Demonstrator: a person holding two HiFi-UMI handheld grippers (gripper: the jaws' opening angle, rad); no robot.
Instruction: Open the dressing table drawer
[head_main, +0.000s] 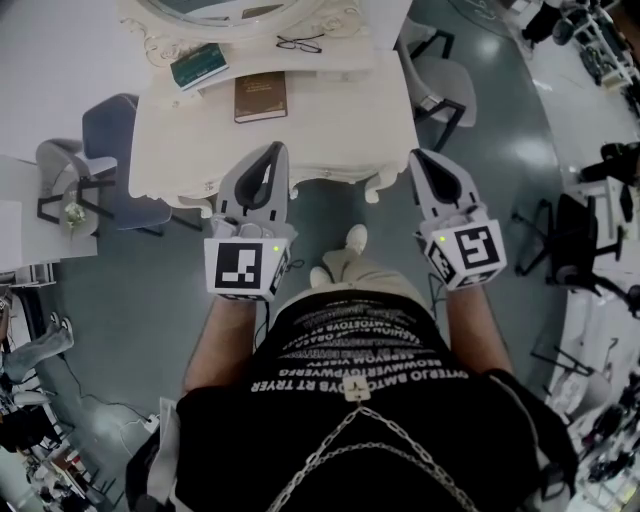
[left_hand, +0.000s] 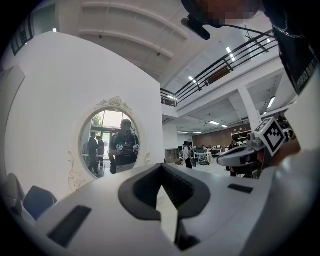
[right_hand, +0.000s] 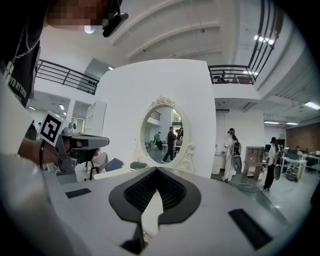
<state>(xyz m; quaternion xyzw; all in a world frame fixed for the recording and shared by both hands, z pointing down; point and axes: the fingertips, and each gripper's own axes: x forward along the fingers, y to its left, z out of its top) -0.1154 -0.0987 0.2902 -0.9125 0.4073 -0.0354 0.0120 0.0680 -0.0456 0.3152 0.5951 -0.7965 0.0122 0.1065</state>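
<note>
Your grey left gripper (head_main: 274, 152) and right gripper (head_main: 421, 157) are pinched closed, empty; unopened, they'd likely just bump the cream ornate dressing table (head_main: 330, 120) at top centre.

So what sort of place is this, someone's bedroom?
Probably a big lab or workshop hall, not a home: a white dressing table stands on a grey floor, a balcony railing runs overhead, and office chairs stand around.

the right tongs (right_hand: 156, 172), jaws pressed together, point toward the oval mirror (right_hand: 167, 134) above the white dressing table (right_hand: 113, 173).
</note>
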